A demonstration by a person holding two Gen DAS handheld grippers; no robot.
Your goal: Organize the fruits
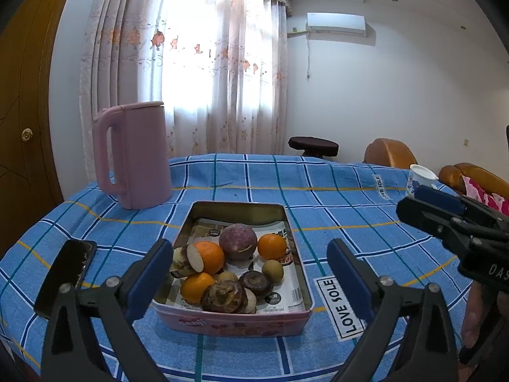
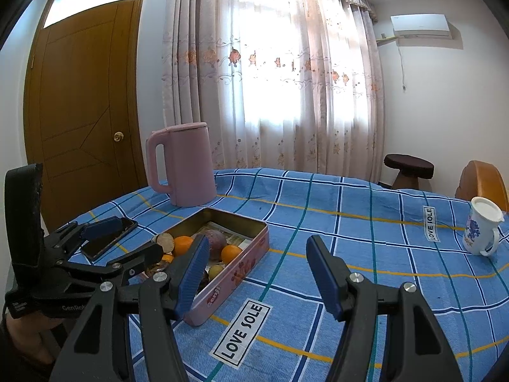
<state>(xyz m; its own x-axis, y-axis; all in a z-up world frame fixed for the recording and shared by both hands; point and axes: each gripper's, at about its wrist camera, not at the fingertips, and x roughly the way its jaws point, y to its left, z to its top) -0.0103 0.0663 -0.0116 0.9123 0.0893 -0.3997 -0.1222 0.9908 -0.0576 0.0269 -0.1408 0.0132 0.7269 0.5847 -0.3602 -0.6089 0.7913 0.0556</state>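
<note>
Both claws hung empty by the pink tin: left claw wide, right claw half-open; "LOVE SOLE" label lay beside the tin on the tabletop.

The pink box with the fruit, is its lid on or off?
Off. The tin is open on top, oranges showing inside.

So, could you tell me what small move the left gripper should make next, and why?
Probably ease the left gripper forward and down toward the nearest orange in the tin. Its jaws stand wide open with nothing between them, the fruit lies piled just ahead, and the right gripper hangs empty off to the side.
</note>
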